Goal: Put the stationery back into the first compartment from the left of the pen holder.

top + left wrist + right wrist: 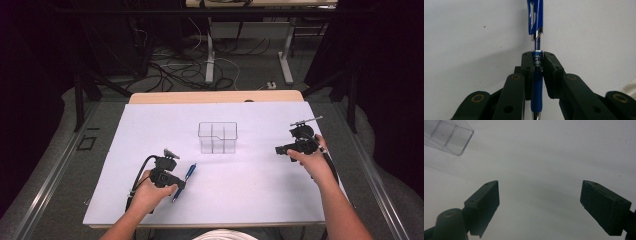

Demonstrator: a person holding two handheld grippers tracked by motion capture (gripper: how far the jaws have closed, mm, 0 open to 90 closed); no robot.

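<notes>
Left gripper [537,72] clamped on a blue pen [536,50]; right gripper [540,202] spread wide over bare white sheet.

The landmark is the clear plastic box [217,137], a thin-walled, glossy rectangular bin split by inner dividers into compartments, standing upright near the middle of the matte white table cover [240,200]. The pen lies nearer the person than the box and to its left, in the left gripper's [175,184] jaws: in the left gripper view their blocky matte black pads press both sides of the slim round barrel, just where its rubbery blue grip meets a printed clear section, with a glossy blue clip farther along. The right gripper [278,149] is to the right of the box, well apart from it, its flat-faced jaws wide apart, holding nothing.
</notes>
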